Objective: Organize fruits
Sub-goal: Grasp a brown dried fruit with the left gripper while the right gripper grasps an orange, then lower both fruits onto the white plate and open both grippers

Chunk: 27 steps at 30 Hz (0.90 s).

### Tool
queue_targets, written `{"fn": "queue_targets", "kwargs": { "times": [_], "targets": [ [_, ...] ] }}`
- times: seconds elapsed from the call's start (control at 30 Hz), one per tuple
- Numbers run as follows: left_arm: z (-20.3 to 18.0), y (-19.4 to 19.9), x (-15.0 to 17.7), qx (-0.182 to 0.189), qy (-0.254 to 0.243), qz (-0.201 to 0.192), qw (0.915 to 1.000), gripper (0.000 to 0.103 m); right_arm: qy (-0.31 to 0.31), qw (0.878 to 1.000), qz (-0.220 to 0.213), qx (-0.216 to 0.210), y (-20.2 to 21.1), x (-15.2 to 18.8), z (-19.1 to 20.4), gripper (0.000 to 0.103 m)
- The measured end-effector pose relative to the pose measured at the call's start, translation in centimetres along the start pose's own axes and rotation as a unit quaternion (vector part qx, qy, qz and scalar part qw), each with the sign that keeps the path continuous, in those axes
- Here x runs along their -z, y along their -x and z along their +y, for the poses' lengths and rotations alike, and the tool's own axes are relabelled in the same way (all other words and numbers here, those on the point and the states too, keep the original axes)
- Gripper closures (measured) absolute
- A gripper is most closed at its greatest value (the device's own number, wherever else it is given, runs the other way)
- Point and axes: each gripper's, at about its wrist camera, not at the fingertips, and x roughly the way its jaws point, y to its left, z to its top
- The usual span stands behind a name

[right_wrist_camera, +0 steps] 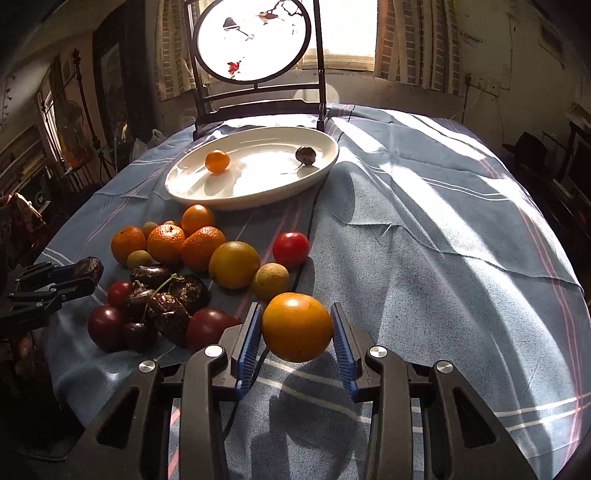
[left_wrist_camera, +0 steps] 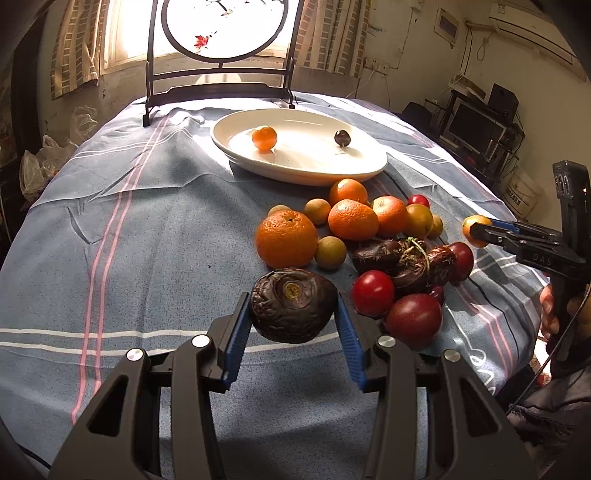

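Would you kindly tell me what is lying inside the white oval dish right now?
The white oval dish holds one small orange citrus fruit and one small dark fruit, lying apart. The near rim hides a strip of its floor.

Blown-out window (left_wrist_camera: 225, 29) backlight, long shadows, dim fisheye-curved edges

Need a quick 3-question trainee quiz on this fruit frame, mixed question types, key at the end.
1. True or false: the white plate holds four fruits.
2. What do the left tongs grip?
A. a red tomato
B. a dark wrinkled fruit
C. nothing
3. Fill in: the right tongs are closed on a round ____ fruit.

Key:
1. False. Two: a small orange fruit and a small dark fruit.
2. B
3. Orange.
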Motion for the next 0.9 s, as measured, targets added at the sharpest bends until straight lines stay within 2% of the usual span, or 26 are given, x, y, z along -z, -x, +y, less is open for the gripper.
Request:
{"fn": "queue_targets", "kwargs": {
  "times": [0.07,0.17,0.33,0.53,0.63,0.7,0.77,0.9],
  "targets": [
    [0.2,0.0,-0.8,0.003,0.004,-0.006,1.0000,0.059,-0.022,0.999,-0.015,-0.019,0.7,-1.4,-0.8,0.065],
    [-0.2,-0.2,-3.0,0.009,-0.003,-0.019,0.9998,0.059,-0.039,0.998,-0.014,-0.038,0.0,-4.1,-1.0,0.065],
    [-1.1,-2.6,-8.0,0.011,-0.015,-0.035,0.9992,0.059,-0.053,0.996,-0.002,-0.071,-4.2,-8.7,0.4,0.065],
    [-0.9,-8.1,-12.5,0.011,-0.002,-0.003,0.9999,0.059,-0.073,0.994,0.038,-0.066,-10.4,-11.4,1.4,0.065],
    [-0.8,-10.3,-13.1,0.002,-0.004,0.017,0.9998,0.058,-0.075,0.994,0.039,-0.063,-11.5,-12.1,1.6,0.064],
    [-0.5,-10.6,-13.2,-0.002,0.001,0.018,0.9998,0.054,-0.085,0.994,0.026,-0.058,-10.9,-12.3,1.5,0.046],
    [-0.3,-9.4,-12.8,-0.008,0.002,0.000,1.0000,0.039,-0.078,0.995,0.012,-0.053,-9.6,-12.1,1.7,0.046],
    [-0.8,-5.6,-11.0,-0.008,-0.021,-0.029,0.9993,0.036,-0.062,0.997,-0.002,-0.035,-6.5,-9.8,2.0,0.046]
  ]
}}
